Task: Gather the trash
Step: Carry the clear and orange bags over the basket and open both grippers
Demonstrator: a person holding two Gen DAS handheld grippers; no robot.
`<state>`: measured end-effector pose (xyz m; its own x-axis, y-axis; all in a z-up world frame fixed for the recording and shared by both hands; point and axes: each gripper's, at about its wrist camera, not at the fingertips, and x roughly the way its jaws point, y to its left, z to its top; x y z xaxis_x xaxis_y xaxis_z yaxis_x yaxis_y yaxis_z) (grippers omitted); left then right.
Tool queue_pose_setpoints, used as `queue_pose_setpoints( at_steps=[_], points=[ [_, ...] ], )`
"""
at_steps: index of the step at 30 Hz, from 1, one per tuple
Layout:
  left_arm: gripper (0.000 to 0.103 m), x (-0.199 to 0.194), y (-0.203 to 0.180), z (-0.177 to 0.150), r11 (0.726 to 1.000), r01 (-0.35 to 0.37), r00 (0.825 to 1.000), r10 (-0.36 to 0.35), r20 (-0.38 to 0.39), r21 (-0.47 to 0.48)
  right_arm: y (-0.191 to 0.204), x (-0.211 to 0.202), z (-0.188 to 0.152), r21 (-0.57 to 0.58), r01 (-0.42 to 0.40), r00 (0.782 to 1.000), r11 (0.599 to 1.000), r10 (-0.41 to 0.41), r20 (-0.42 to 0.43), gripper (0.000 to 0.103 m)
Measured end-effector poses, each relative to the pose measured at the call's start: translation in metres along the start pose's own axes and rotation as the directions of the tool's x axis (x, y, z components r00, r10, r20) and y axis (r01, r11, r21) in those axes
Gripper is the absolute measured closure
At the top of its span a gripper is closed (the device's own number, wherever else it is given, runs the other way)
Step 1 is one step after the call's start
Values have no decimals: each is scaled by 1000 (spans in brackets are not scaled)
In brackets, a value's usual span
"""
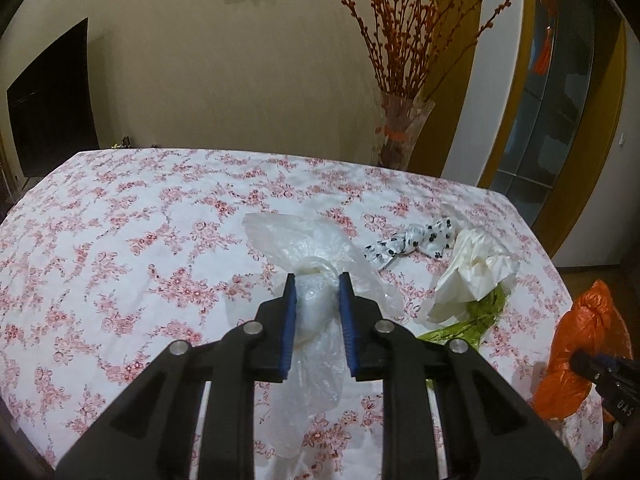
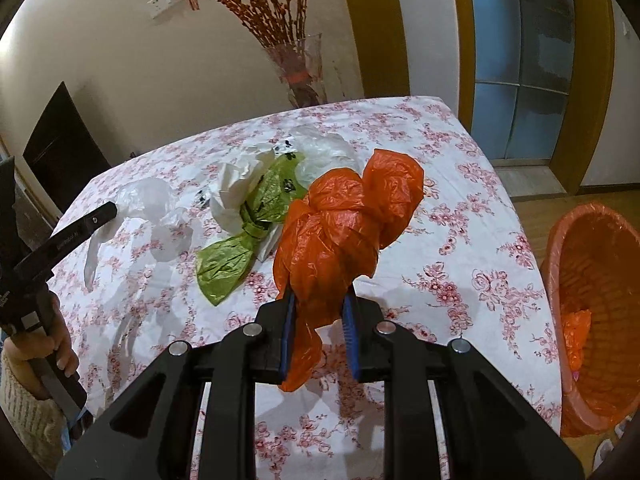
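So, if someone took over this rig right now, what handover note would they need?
Left gripper: shut on the clear plastic bag, above the table.
Right gripper: shut on the knotted orange bag, held above the table.
Orange-lined bin stands off the table's right edge; a scrap of orange plastic already lies inside.
Left on the table: green bag, white crumpled paper, spotted scrap, another clear bag.
Next, probably: drop both held bags in the bin, then fetch the rest.
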<state>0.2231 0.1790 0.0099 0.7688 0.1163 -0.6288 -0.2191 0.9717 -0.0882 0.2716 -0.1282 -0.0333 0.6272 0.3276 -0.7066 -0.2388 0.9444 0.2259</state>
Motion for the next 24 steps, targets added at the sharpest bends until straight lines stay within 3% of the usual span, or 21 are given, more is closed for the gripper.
queue_pose_setpoints(
  at_steps=[24],
  points=[
    [82, -14, -21, 3, 998, 62, 998, -62, 32, 16, 17, 11, 0, -32, -7, 1000, 999, 6, -19, 81]
  ],
)
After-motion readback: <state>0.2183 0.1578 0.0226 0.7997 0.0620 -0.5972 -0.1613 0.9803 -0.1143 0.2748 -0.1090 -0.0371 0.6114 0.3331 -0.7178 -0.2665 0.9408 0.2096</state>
